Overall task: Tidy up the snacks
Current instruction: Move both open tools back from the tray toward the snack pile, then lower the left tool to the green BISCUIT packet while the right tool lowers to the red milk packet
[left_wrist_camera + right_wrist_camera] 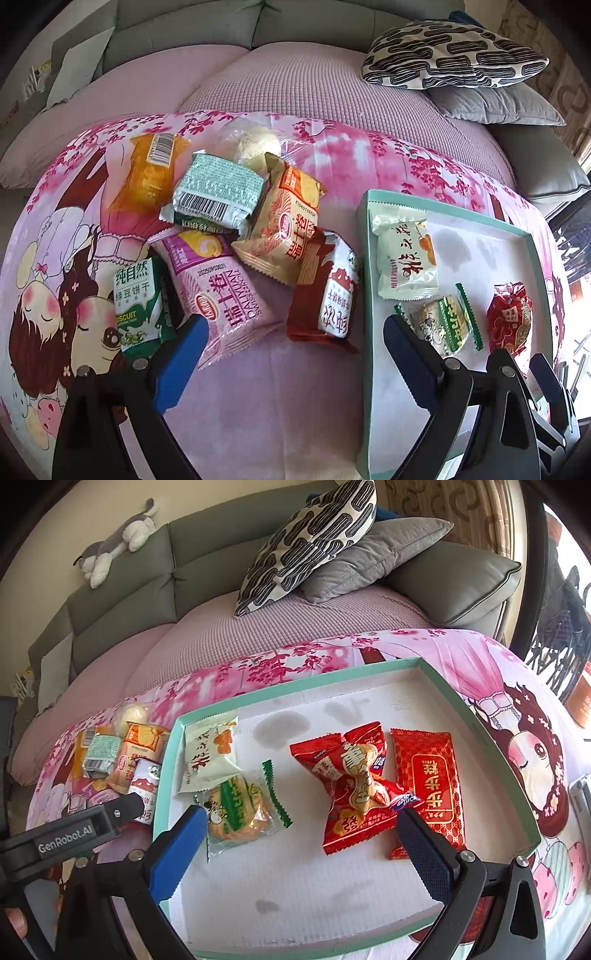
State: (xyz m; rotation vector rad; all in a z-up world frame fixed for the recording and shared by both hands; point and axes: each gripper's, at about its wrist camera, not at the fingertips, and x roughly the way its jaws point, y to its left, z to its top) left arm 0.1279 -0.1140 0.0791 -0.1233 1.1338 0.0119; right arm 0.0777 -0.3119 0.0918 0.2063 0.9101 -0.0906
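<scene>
A teal-rimmed white tray [295,686] lies on the pink printed cloth. It holds a white packet [210,753], a clear green-striped biscuit packet [240,812], crumpled red packets [354,786] and a flat red packet [428,786]. My right gripper [303,834] hangs open over the tray, nothing between its fingers. Left of the tray [364,258] lies a heap of snacks: a pink roll packet [221,288], a red-brown packet [328,291], a cream packet [288,221], a green biscuit packet [136,302]. Just in front of that heap, my left gripper [295,347] stands open and empty.
The cloth covers a pink sofa seat. At the back right are a black-and-white patterned cushion [306,542] and a grey cushion [373,557]. A plush toy [118,542] lies on the green sofa back. A fingertip [14,923] shows at the lower left.
</scene>
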